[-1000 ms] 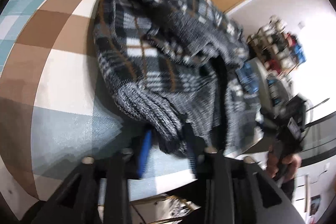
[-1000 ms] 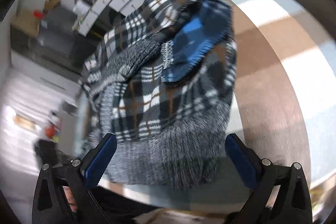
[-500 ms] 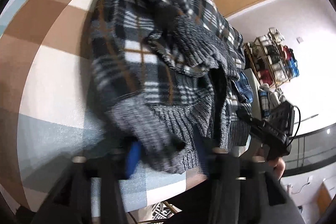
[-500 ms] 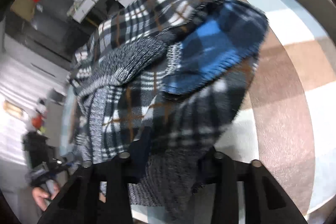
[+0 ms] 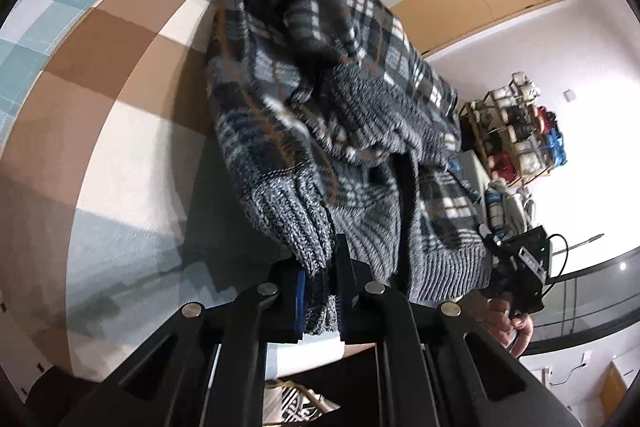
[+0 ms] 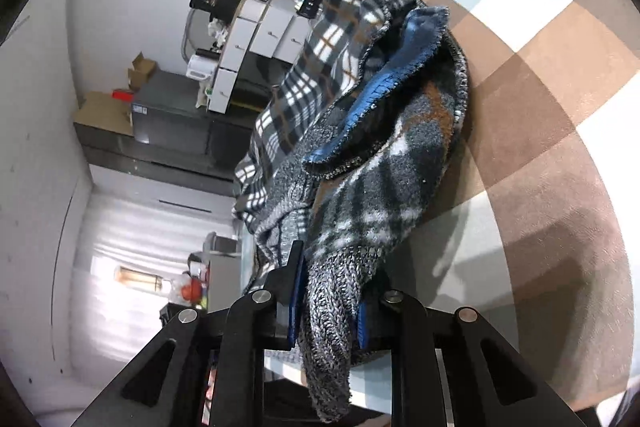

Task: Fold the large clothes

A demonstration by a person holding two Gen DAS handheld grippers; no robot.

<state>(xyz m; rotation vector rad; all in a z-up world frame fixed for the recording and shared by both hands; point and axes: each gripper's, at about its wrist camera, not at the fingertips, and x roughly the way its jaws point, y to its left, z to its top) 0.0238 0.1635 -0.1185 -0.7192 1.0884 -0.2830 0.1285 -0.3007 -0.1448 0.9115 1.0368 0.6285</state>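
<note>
The left gripper (image 5: 318,291) is closed on the grey ribbed knit hem of the plaid jacket (image 5: 320,99); its blue pads (image 5: 300,301) press the fabric from both sides. The right gripper (image 6: 326,301) has just been closing and now clamps another stretch of the same ribbed hem, a fold of knit hanging down between its fingers toward the near side. A blue plaid lining (image 6: 400,67) shows at an open edge of the garment in the right wrist view.

The jacket lies in a bunched heap on the checked cloth surface (image 5: 132,131), running from the grippers to the far edge of that surface. Its left edge is free, with a broad bare area of brown, white and pale blue squares beside it. In the right wrist view, bare checked surface likewise extends to the right of the garment. The person's other hand (image 5: 510,323) and its gripper appear at the near right in the left wrist view. Past the far edge stand white drawer units (image 6: 256,35) and a shelf rack (image 5: 520,131).
</note>
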